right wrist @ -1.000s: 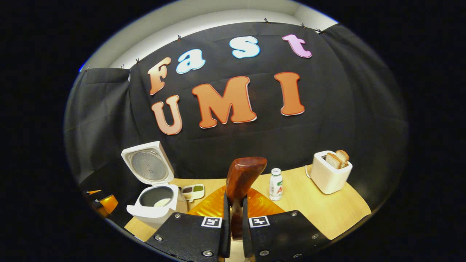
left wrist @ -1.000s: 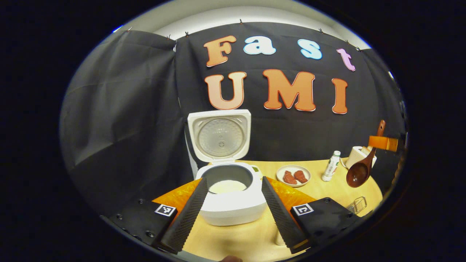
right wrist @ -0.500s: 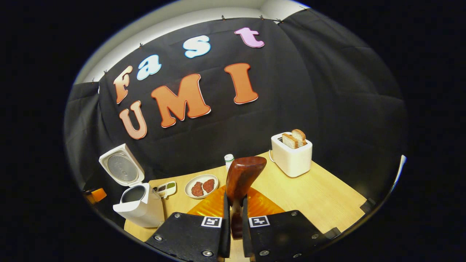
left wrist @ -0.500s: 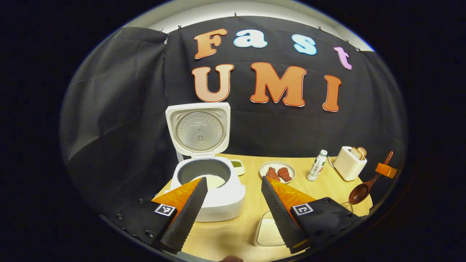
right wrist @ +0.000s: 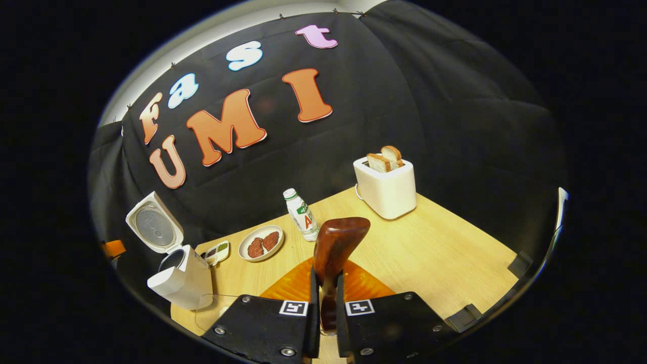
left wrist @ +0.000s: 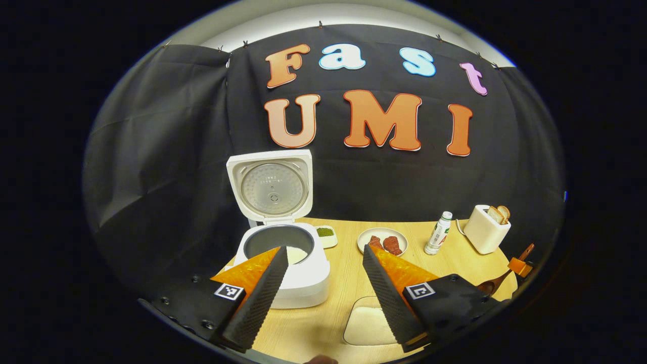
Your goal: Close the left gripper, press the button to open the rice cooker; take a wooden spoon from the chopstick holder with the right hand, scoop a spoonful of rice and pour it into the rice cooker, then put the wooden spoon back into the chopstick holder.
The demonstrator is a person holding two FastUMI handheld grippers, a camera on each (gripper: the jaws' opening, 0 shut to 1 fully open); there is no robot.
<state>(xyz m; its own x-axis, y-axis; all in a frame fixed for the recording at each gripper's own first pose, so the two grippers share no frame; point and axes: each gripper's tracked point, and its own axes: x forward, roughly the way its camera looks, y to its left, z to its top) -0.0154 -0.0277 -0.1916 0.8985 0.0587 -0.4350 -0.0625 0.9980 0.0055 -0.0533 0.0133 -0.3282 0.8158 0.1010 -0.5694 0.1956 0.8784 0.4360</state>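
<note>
The right claw was clamped on the handle of the wooden spoon, whose bowl stood up above the counter, with the toaster, a bottle and a plate of meat beyond it. The left claw hung with its fingers spread apart and nothing between them, just in front of the rice cooker. The cooker's lid stood upright and open, white rice lay in the pot, and a shallow white tray lay on the counter near the left claw.
</note>
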